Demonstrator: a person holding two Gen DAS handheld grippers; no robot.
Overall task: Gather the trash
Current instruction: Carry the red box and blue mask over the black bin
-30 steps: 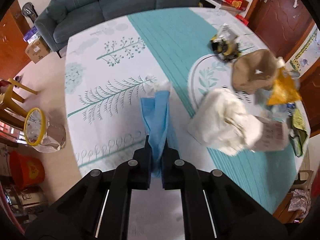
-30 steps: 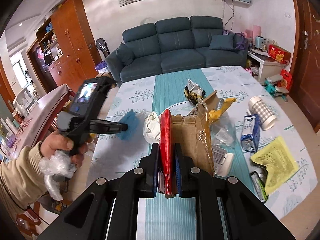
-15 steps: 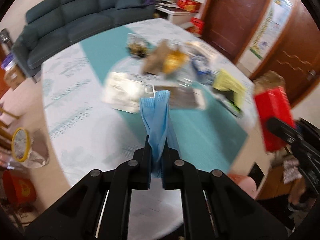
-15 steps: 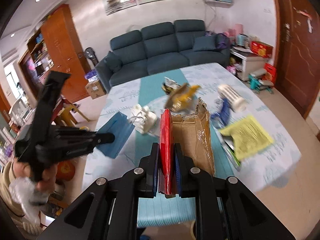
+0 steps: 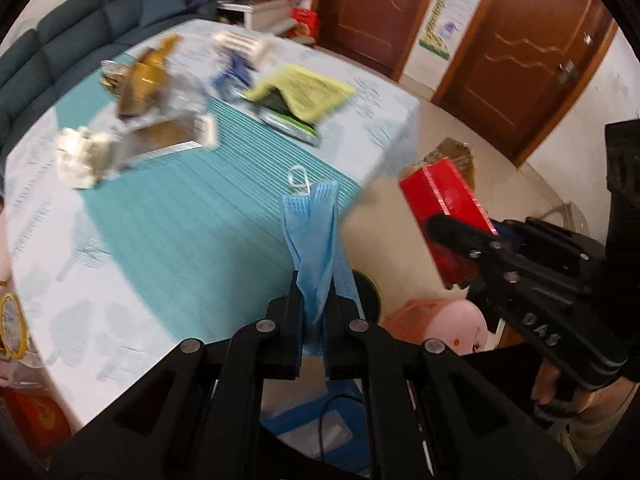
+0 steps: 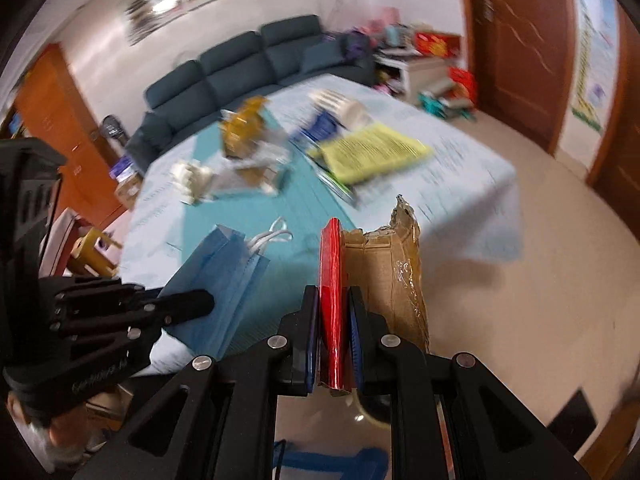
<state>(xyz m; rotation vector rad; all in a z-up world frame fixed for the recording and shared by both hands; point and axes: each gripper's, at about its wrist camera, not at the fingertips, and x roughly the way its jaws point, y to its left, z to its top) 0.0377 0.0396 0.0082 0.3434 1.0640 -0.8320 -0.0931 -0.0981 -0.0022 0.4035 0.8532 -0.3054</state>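
My left gripper (image 5: 316, 300) is shut on a folded blue face mask (image 5: 314, 236), whose white ear loop sticks up at the top. It hangs over the near corner of the table (image 5: 168, 240) with the teal runner. My right gripper (image 6: 332, 298) is shut on a flattened red box (image 6: 331, 272) with torn brown cardboard (image 6: 390, 276) on its right side. In the left wrist view the red box (image 5: 444, 208) and right gripper (image 5: 456, 236) are off the table's right edge, above the floor. The right wrist view shows the left gripper (image 6: 192, 304) with the mask (image 6: 216, 280) just to the left.
On the table lie a yellow sheet (image 5: 308, 88), crumpled white tissue (image 5: 78, 156), a gold-brown wrapper (image 5: 144, 76) and other blurred scraps. A pink stool (image 5: 440, 320) and a dark round object (image 5: 368, 296) sit on the floor below. A sofa (image 6: 248, 64) stands behind the table.
Both hands have swung from over the middle of the table toward its near right corner and rolled. The mask and the red box stay gripped; the two grippers are now close together.
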